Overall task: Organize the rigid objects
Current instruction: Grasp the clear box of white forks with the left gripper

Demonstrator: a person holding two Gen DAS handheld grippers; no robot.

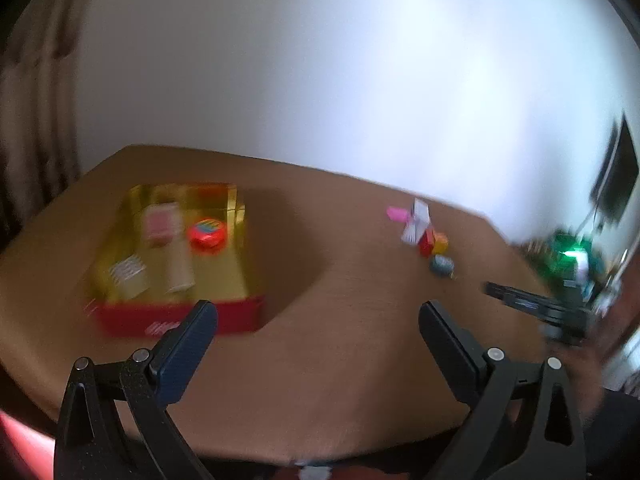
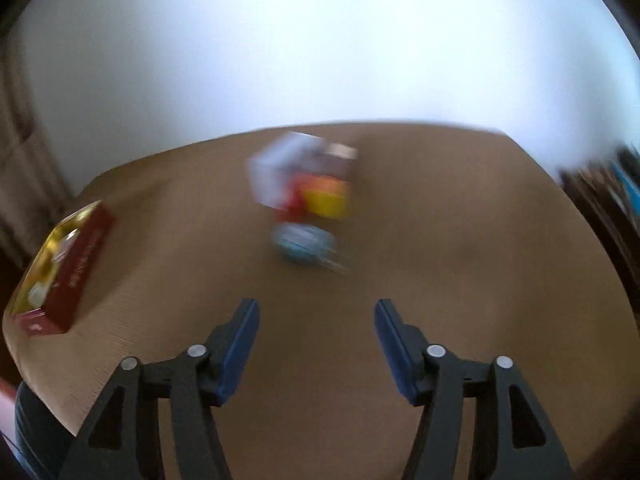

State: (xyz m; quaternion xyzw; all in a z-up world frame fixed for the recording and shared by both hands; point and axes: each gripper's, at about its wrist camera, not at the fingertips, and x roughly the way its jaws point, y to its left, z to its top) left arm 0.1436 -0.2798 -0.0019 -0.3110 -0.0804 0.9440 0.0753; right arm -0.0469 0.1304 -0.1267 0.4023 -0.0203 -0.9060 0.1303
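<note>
A brown table [image 1: 340,320] fills both views under a pale wall, and everything is smeared by motion blur.

On the left part of the table, in the left wrist view, sits the largest of the task's things: a shallow box [image 1: 180,322] with red outer walls and a gold lining. Inside it lie a round red tin [image 1: 207,235], a pale pink-and-white packet [image 1: 160,224], a cream carton [image 1: 180,272] and a white striped packet [image 1: 128,274]. The right wrist view catches the same box at its far left edge.

Well to the right of the box, toward the far side, stands a small cluster: a white carton [image 2: 276,172], a red, orange and yellow block [image 2: 324,196] touching it, and nearest of these a round blue-grey object [image 2: 302,246]. A pink scrap [image 1: 396,213] lies just left of the cluster.

The left gripper [image 1: 318,312] has its jaws spread very wide with nothing between them; the box's near wall lies just beyond its left finger.

The right gripper [image 2: 316,306] stands open too, though narrower, holding nothing; the cluster lies ahead of its gap, clearly apart from the fingertips
</note>
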